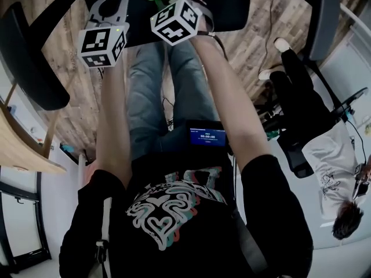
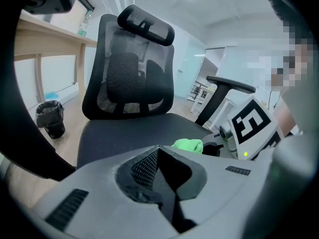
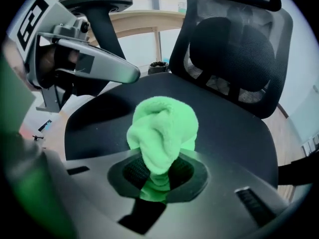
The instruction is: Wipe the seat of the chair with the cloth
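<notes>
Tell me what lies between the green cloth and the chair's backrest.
Only bare black seat: the right gripper view shows nothing on it between the green cloth and the mesh backrest.

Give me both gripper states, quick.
Left gripper: closed, empty.
Right gripper: closed on the green cloth.
</notes>
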`<state>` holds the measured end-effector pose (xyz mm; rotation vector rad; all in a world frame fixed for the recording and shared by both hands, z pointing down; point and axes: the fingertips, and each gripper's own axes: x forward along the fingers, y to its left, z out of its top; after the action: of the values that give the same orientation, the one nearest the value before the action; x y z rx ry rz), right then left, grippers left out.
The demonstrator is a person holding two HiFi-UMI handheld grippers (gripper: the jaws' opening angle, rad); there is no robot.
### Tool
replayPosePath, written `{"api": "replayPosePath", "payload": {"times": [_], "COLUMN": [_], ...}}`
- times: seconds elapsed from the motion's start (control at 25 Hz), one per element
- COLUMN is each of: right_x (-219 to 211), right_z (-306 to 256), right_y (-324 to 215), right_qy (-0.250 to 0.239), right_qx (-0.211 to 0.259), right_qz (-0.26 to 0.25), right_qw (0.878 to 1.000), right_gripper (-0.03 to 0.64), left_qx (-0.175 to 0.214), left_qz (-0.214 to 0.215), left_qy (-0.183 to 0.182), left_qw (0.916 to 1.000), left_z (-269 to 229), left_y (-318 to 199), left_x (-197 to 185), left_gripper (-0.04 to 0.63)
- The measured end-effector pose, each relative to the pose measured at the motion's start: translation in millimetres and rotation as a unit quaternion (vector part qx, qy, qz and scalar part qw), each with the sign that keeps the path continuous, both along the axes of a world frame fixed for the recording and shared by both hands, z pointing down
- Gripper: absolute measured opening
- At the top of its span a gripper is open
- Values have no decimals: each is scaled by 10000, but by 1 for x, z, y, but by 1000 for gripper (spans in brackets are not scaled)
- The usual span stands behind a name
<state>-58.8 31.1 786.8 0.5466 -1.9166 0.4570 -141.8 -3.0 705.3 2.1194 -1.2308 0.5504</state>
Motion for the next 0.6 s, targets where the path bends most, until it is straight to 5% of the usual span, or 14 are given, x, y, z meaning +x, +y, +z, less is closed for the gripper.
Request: {"api": "replayPosePath", "payload": {"times": [0.6], "right_x": [-61], "right_z": [-6], "right_y": [15], "right_qy": [-337], "right_qx": [-90], "right_qz": [-263], "right_qw": [9990], "right_gripper": [67], "left_qx": [-209], "left_qz": [-216], "left_qy": [-143], "left_qw": [9994], "left_z": [12], "left_y": [0], "left_x": [-31], "left_gripper": [2]}}
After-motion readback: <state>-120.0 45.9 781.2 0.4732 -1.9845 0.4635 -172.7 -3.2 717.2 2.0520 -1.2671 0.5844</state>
